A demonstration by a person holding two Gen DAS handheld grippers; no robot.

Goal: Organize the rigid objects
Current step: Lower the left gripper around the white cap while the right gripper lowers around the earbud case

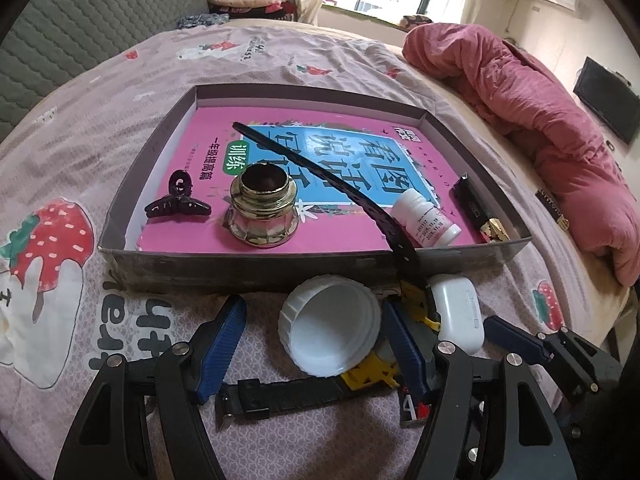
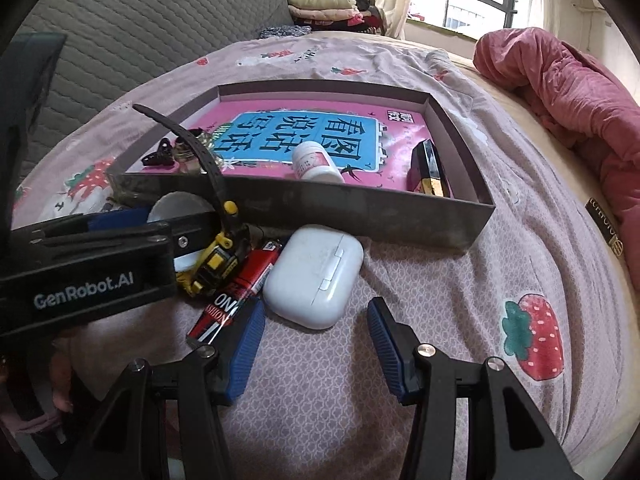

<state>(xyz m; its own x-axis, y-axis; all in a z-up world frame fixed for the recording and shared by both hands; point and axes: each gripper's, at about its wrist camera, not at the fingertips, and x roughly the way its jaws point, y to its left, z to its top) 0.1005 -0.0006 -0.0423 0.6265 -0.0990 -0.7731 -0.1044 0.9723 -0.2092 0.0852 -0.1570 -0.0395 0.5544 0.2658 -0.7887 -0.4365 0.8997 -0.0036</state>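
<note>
Staging two picks beside the tray (image 1: 256, 268). Left gripper (image 1: 316, 340) is spread wide around the white lid (image 1: 332, 328) on the bedsheet, pads not pressing yet. Right gripper (image 2: 316, 352) is released, empty, just short of the earbud case (image 2: 314, 276). Bottle (image 1: 426, 218), clip (image 1: 178, 202) and jar (image 1: 262, 210) already sit in the tray. Next, probably: clamp the lid, lift over the near wall without snagging the strap (image 1: 340, 188).
</note>
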